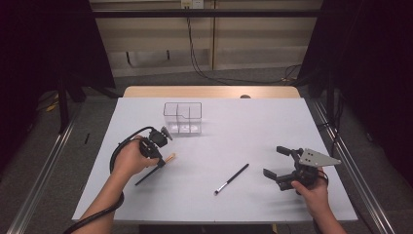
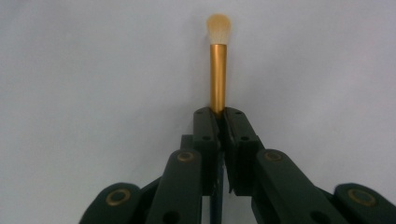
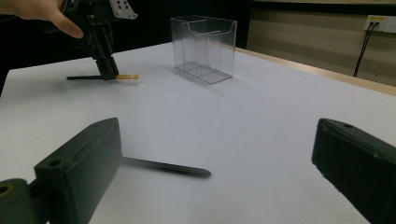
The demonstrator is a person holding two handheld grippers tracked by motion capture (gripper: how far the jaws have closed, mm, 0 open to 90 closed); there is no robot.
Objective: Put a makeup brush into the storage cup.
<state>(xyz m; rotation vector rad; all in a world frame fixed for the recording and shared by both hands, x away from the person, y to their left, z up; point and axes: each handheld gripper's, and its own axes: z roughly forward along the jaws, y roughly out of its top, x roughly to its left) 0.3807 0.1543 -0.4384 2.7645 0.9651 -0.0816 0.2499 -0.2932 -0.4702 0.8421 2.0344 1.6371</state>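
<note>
Nearest to the person, the right gripper (image 1: 278, 162) rests on the white table (image 1: 272, 122), well to the right of the clear box (image 1: 183, 118) and nearer than it, with its jaws spread wide and nothing between them. In the right gripper view the table shows bare between the two black jaws, and the handle of the black brush (image 3: 166, 167) runs out from behind the left one.

That black brush (image 1: 232, 179) lies flat on the table, nearer than the clear box and a little to its right, well apart from it and untouched by either gripper. Moving it looks like work not yet begun.

Further in, the left gripper (image 1: 160, 162) points down at the table just in front of the clear box and to its left. Its jaws are clenched on the gold brush (image 2: 218, 77): in the left gripper view the gold stem rises straight out from between the pressed jaw tips, with the pale bristle head at its end. From the high view the brush looks low, at or just above the tabletop, its dark handle trailing back toward the person.

Farthest off, the clear box stands upright and seems empty, its compartments showing nothing inside. So, as I judge it, the first brush is gripped but not yet lifted across, and both brushes have yet to go into the box.
</note>
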